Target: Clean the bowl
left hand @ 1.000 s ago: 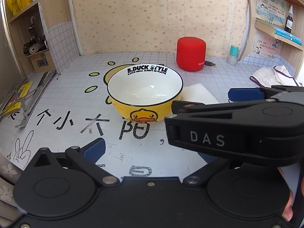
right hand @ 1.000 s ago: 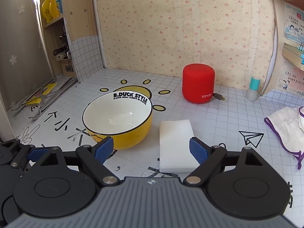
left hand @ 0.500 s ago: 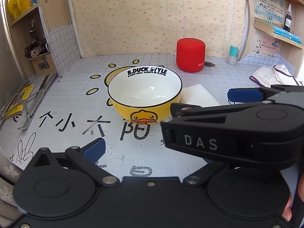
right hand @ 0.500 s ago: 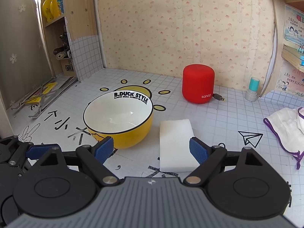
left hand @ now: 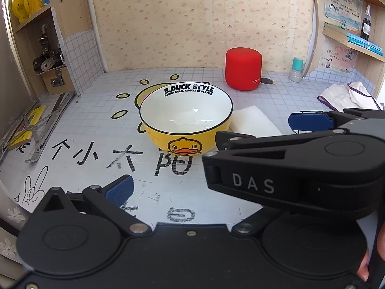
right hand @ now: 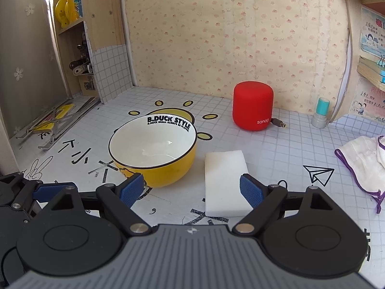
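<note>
On my far left a metal folding stand (right hand: 51, 130) lies flat against the shelf unit, well apart from everything else. Moving right, my left gripper (left hand: 192, 192) hangs near the camera; I see one blue pad (left hand: 119, 189) low on the left, but the other finger is hidden behind the right tool's black body, so I cannot tell how its jaws stand. Next comes the bowl (right hand: 154, 149), upright on the gridded tabletop (right hand: 276, 149) at the middle of the scene, sitting partly on a printed yellow sun. It is yellow outside with a cartoon duck face on the near wall, glossy white inside, edged by a thin black rim, with black "B.DUCK STYLE" lettering inside the far wall. Something pale and shiny, perhaps a little liquid, lies at its bottom. Just to its right, apart from it, a white sponge block (right hand: 226, 180) lies flat. My right gripper (right hand: 191, 190) hovers near, jaws spread wide and holding nothing, its left pad before the bowl's near side and its right pad over the sponge's near corner. Farther back stands a red speaker (right hand: 252, 107), then a small teal-capped bottle (right hand: 321, 113), and at far right a purple-edged white cloth (right hand: 363, 163).
</note>
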